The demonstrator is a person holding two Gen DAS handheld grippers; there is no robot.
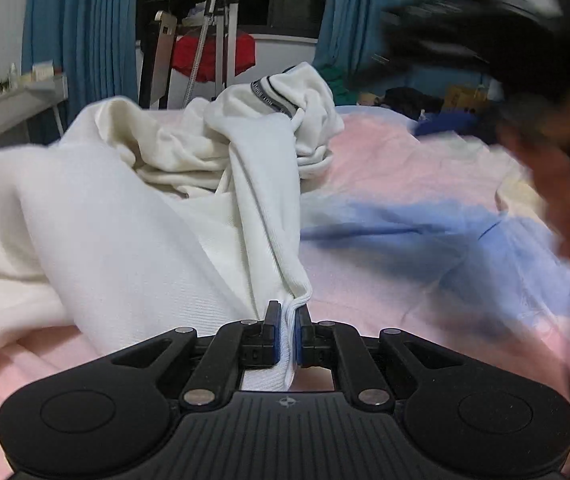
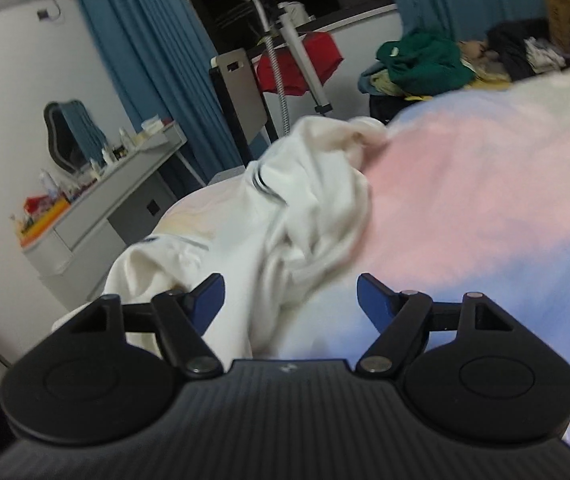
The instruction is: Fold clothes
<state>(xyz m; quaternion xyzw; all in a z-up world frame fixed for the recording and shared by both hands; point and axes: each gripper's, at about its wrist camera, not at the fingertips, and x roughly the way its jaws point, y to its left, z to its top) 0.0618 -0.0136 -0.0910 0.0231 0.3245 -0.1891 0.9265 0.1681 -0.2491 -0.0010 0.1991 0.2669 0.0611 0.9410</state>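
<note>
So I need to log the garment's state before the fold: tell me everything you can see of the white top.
The white garment is a cream-white ribbed knit, crumpled in a bunched heap on the pink and blue bedsheet, not laid flat. A band with dark stripes, a collar or cuff, sits on the raised far end. One hemmed edge runs forward to the left tongs, which are shut on it. In the right wrist view the heap lies ahead of the right tongs, which are open and not touching it.

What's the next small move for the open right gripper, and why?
Probably bring the right gripper onto a free edge of the white garment and close. The left gripper already pinches one edge, the garment lies bunched on the bed, and the right holds nothing.
</note>
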